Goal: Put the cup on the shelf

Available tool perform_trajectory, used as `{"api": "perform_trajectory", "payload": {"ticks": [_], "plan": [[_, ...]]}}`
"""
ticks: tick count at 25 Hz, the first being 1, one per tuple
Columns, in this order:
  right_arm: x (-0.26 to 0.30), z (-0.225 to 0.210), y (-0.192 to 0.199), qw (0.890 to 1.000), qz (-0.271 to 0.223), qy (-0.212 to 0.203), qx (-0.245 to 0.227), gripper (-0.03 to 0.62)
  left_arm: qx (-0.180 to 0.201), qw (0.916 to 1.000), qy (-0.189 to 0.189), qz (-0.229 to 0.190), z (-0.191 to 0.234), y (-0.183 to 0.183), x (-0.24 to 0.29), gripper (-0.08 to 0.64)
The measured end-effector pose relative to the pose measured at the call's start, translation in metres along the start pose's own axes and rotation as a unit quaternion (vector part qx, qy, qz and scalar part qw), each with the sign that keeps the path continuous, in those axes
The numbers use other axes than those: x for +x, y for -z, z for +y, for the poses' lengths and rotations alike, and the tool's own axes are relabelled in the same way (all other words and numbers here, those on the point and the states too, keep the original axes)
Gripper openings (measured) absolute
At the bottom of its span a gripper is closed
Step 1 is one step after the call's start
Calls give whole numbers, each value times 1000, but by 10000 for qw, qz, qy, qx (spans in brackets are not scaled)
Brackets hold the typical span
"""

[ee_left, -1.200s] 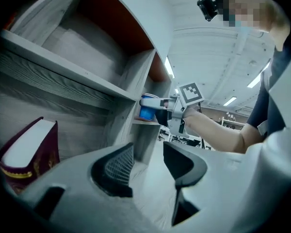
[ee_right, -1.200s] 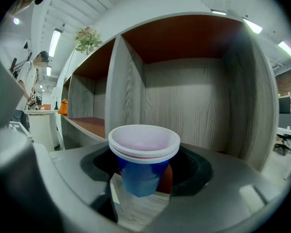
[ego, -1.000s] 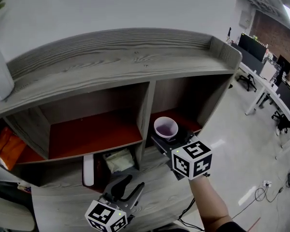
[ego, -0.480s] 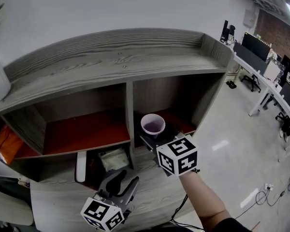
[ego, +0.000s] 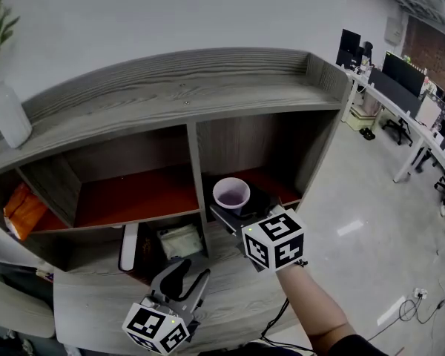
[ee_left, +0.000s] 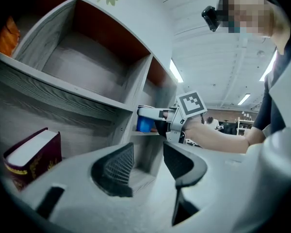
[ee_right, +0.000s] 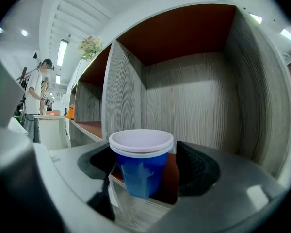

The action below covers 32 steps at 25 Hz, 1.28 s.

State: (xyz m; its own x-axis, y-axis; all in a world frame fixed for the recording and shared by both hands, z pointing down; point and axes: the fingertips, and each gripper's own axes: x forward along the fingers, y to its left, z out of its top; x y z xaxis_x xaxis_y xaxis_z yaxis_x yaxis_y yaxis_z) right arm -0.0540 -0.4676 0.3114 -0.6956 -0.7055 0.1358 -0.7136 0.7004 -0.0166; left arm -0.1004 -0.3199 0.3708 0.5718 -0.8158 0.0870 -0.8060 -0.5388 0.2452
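Room evenly bright under ceiling strip lights [ee_left: 176, 71]. Inside the shelf [ego: 185, 95], compartments lie in soft shadow below its top board. Both gripper views bulge heavily and darken at corners; foreground near lens blurred.

Open office beyond a plain wall

I see a white wall [ego: 170, 13] behind the grey wooden shelf unit [ego: 185, 87]. Pale glossy floor [ego: 356, 199] lies to its right, with desks [ego: 423, 136] and monitors [ego: 397, 71] beyond, a brick wall [ego: 430, 47], and ceiling strip lights [ee_left: 175, 71].

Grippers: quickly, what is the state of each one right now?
Left gripper: open, empty.
Right gripper: open; its jaws have just been opening, cup between them.
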Motion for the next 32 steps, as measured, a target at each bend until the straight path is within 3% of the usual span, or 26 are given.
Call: {"api": "perform_trajectory", "payload": {"ticks": [10, 14, 25, 32], "plan": [[11, -15, 15, 9973, 529, 451, -229, 356, 8, 9999, 54, 90, -11, 9, -2, 178], [11, -10, 15, 9980, 535, 276, -180, 391, 41, 9999, 26, 102, -8, 8, -4, 178], [-25, -5, 21, 9992, 278, 257, 154, 403, 44, 9999, 44, 100, -14, 12, -5, 178], [-66, 14, 30, 9991, 67, -37, 407, 340, 37, 10000, 87, -7, -20, 12, -2, 178]]}}
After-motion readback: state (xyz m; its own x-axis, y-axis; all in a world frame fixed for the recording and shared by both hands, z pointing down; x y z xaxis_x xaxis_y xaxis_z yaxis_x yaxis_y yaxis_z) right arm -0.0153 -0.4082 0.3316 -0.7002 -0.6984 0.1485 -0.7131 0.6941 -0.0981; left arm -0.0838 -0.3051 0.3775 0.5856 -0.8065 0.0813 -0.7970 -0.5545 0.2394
